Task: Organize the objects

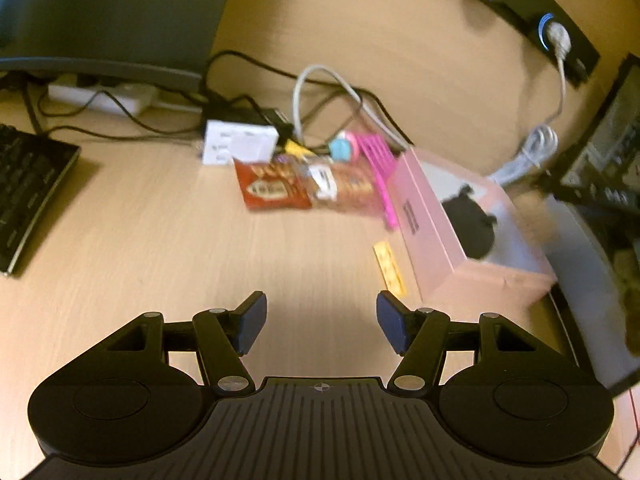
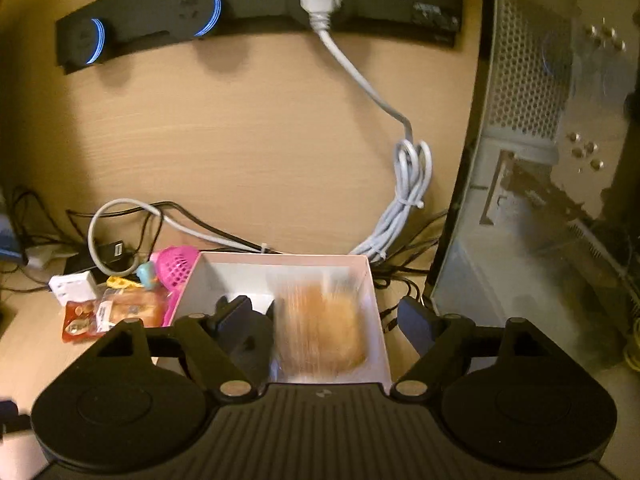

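Right wrist view is showing the desk [image 2: 248, 152] filling the frame, with the pink box [image 2: 372, 280] sitting open at lower centre. A blurred bread pack [image 2: 324, 328] is lying inside it, between the right gripper [image 2: 328, 320]'s wide-apart jaws, which are gripping nothing. Left wrist view is showing the left gripper [image 1: 322, 320] hanging apart and empty over bare desk, the box [image 1: 428, 224] lying at right, snack packs [image 1: 304, 188] and a pink comb [image 1: 380, 168] lying at centre.

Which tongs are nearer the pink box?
Right. The right tongs hang open directly over the pink box; the left tongs hover over bare desk beside it.
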### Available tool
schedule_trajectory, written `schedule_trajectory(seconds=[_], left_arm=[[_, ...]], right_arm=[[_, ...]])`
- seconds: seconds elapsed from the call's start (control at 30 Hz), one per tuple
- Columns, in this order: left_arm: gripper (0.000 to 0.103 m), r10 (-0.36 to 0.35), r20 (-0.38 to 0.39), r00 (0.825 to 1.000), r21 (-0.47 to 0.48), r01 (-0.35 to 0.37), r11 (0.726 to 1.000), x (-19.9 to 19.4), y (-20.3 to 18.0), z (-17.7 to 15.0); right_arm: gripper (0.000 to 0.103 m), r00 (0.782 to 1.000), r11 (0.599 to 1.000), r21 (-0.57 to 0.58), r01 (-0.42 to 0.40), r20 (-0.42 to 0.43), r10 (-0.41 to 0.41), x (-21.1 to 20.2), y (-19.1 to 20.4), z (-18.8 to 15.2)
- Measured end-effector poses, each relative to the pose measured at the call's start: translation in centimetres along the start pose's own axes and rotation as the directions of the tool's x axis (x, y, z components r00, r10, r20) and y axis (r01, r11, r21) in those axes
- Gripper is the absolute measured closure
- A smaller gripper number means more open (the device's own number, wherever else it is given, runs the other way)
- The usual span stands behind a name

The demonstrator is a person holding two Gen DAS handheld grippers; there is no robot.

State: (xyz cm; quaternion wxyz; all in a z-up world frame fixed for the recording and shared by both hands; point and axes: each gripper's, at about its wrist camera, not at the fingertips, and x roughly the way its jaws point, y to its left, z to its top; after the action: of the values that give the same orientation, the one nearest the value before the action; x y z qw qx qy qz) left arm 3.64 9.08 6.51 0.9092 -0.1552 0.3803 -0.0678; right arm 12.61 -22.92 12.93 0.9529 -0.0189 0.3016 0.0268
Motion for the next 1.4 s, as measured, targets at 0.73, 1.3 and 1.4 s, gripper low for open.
schedule_trajectory(seconds=[0.73, 1.3, 1.4], left_arm=[[0.048, 0.087, -0.115, 0.99, 0.224, -0.059, 0.973, 12.4, -7.4, 1.6], [0.084, 0.12, -0.107, 0.987, 0.222, -0.094, 0.971, 7.0, -2.8, 0.0], [0.084, 0.141, -0.119, 0.983, 0.12, -0.126, 0.985, 4.1, 0.6, -0.3]], right_arm=[[0.016, 0.982, 1.0, 0.01, 0.016, -0.189, -0.014, -6.1, -0.1, -13.5], [0.015, 0.984, 0.994, -0.074, -0.079, -0.167, 0.065, -4.6, 5.0, -11.5], [0.015, 0.981, 0.981, -0.133, -0.139, -0.151, 0.118, -3.5, 8.5, -10.3]])
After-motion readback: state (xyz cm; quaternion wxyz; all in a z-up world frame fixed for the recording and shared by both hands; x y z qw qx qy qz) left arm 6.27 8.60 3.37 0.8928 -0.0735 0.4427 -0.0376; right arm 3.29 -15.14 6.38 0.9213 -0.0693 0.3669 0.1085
